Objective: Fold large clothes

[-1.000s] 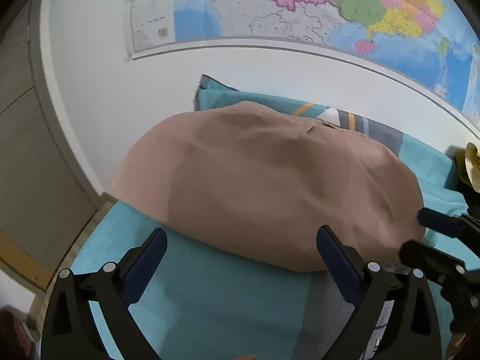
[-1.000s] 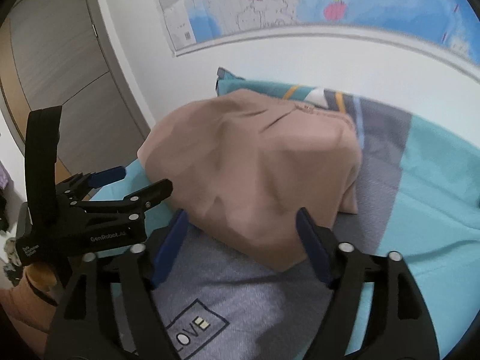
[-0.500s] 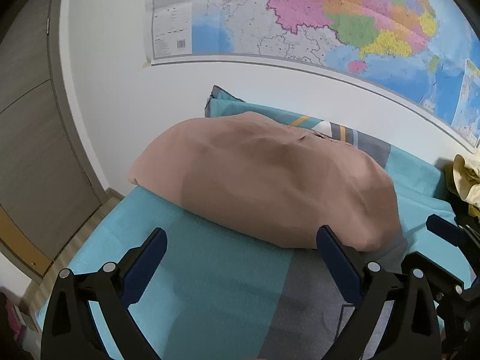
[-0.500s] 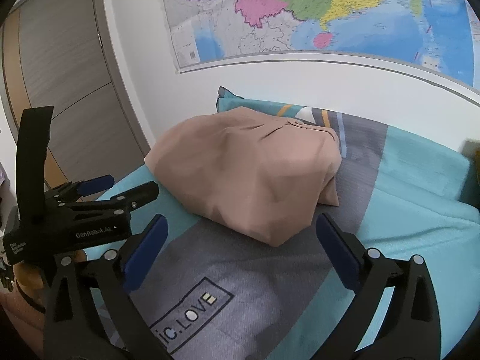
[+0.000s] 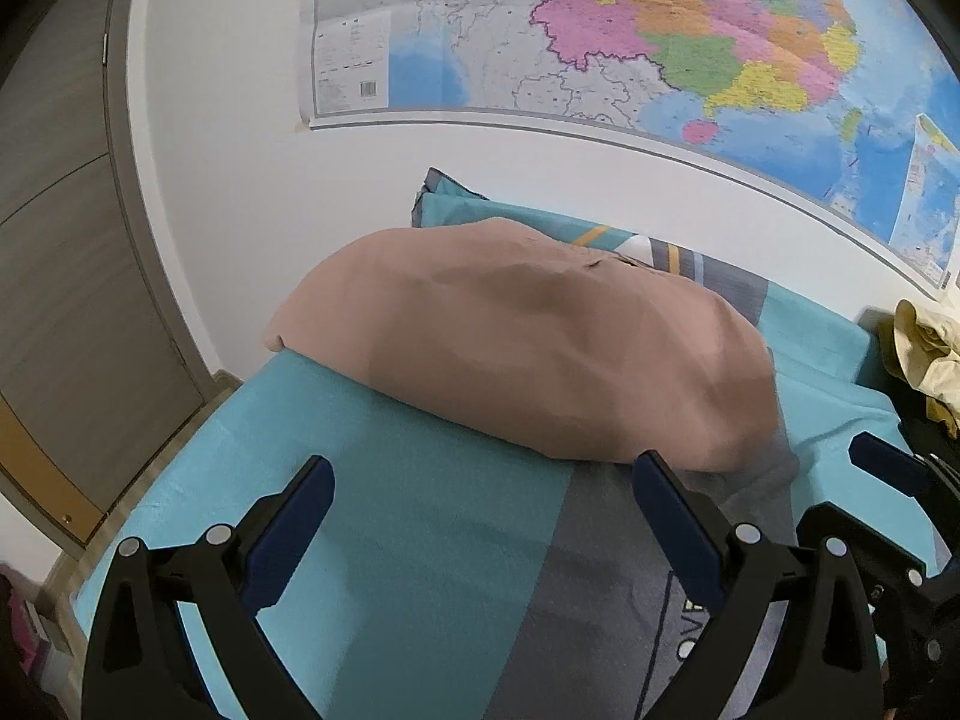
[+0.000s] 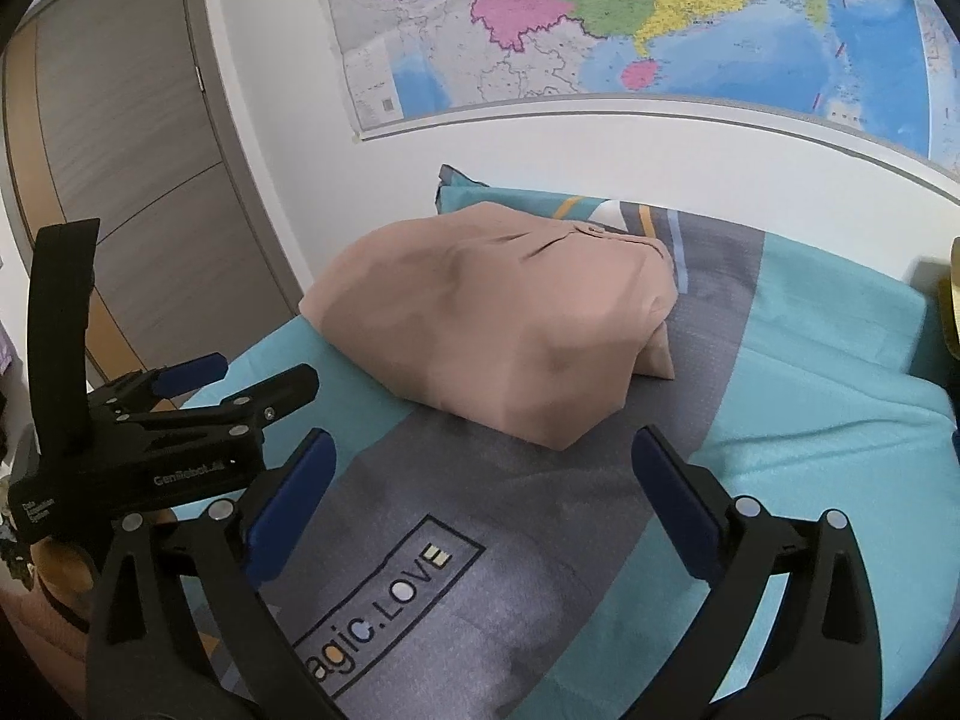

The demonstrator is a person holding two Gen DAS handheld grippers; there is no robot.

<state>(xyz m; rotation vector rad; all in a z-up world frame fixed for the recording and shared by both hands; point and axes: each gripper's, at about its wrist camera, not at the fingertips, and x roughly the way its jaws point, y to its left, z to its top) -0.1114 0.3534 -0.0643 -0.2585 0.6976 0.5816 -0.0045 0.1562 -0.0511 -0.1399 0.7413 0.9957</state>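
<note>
— While both tools hung over the bed, how was the main item entered?
— Item one: folded tan garment (image 5: 528,360), lying on the bed (image 5: 420,540) at its far end, on the teal and grey cover, near the white wall.
— And the tools?
— Left gripper (image 5: 480,516): fingers (image 5: 288,516) spread wide, nothing between them, short of the garment's near edge. Right gripper (image 6: 480,498): fingers (image 6: 678,510) released, having just been opening to full spread, nothing between them, over the grey panel with lettering, garment beyond their tips.
— Other entries?
— Wall map (image 6: 660,18) above the bed; wooden door (image 6: 120,180) at left; yellow cloth (image 5: 924,360) at the far right edge of the bed.
</note>
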